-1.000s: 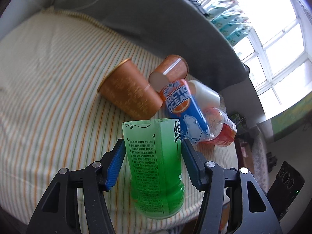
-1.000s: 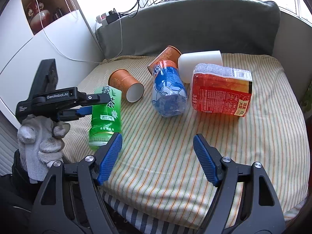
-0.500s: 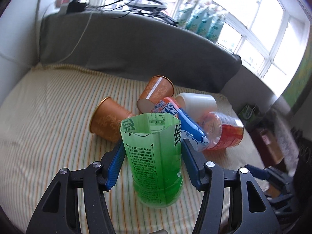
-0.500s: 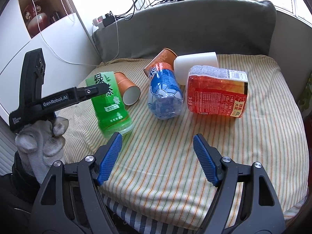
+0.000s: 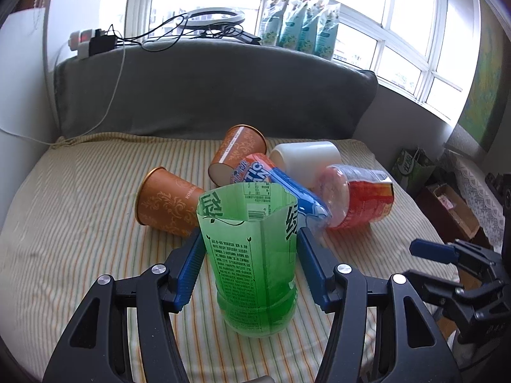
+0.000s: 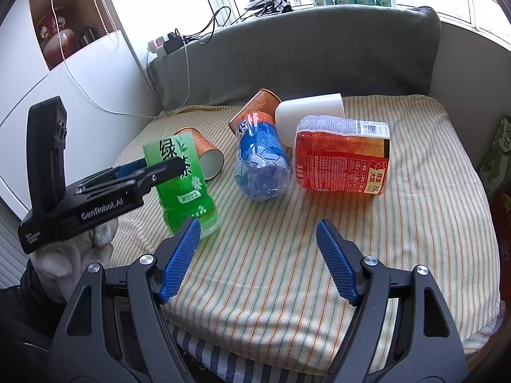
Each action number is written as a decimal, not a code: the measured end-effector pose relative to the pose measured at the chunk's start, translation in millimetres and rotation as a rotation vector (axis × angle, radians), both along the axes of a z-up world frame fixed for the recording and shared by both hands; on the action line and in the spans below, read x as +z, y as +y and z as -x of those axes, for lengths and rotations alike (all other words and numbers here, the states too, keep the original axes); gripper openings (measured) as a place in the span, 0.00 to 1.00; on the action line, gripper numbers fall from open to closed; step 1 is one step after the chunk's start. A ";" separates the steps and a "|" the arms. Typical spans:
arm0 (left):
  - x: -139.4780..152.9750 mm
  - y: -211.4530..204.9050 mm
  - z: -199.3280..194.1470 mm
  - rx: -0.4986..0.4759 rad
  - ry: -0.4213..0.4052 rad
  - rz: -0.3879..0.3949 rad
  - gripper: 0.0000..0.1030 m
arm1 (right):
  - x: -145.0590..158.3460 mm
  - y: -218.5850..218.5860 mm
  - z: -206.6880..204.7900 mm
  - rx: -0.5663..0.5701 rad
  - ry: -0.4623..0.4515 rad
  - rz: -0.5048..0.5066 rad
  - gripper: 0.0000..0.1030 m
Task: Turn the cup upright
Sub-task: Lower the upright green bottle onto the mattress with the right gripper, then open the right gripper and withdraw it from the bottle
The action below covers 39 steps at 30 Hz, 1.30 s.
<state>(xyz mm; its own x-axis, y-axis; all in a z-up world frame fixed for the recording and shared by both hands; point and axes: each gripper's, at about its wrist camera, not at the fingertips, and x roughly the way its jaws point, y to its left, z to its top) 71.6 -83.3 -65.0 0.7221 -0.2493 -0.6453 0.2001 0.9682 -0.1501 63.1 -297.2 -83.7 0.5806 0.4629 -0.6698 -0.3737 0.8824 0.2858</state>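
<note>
1. While your left gripper (image 5: 250, 266) pinches the green cup (image 5: 252, 255) between its fingers, the cup stands almost upright on the striped cushion (image 6: 415, 223), mouth up, leaning slightly.
2. Your right gripper (image 6: 258, 258) hovers with fingers spread, holding nothing.
3. I judge you must level the base, then release.

Striped cushion (image 6: 415, 223) carries: green cut-bottle cup (image 6: 182, 185) upright; two orange paper cups (image 5: 166, 206), blue bottle (image 6: 260, 162), white cup (image 6: 309, 115), red bottle (image 6: 341, 156) lying.
</note>
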 end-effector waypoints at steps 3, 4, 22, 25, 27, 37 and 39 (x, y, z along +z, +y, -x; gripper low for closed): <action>-0.5 -2.4 6.3 -0.012 -0.002 -0.001 0.55 | 1.2 0.1 3.3 -0.005 -0.010 0.001 0.76; -0.9 -2.9 8.8 -0.016 -0.001 -0.001 0.55 | 1.7 0.3 4.3 -0.006 -0.013 0.001 0.76; -1.6 -8.5 30.8 -0.057 -0.002 -0.003 0.55 | 9.6 2.3 19.9 -0.018 -0.045 0.000 0.76; -1.7 -11.2 35.8 -0.091 -0.001 -0.015 0.62 | 10.2 2.9 22.5 -0.020 -0.049 0.002 0.76; -1.5 -12.1 39.9 -0.093 -0.013 -0.026 0.70 | 10.6 3.9 23.9 -0.018 -0.050 0.001 0.76; 2.1 -2.8 54.9 -0.094 -0.019 -0.014 0.71 | 17.2 5.9 34.0 -0.019 -0.081 -0.012 0.76; 6.1 2.8 61.5 -0.082 -0.040 -0.018 0.71 | 19.2 6.5 36.4 -0.024 -0.099 -0.007 0.76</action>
<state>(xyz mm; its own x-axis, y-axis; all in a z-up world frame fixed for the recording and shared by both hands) 10.1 -80.5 -59.0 0.7251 -0.2968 -0.6214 0.2838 0.9509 -0.1230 26.8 -290.7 -64.5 0.6552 0.4519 -0.6053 -0.3789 0.8898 0.2542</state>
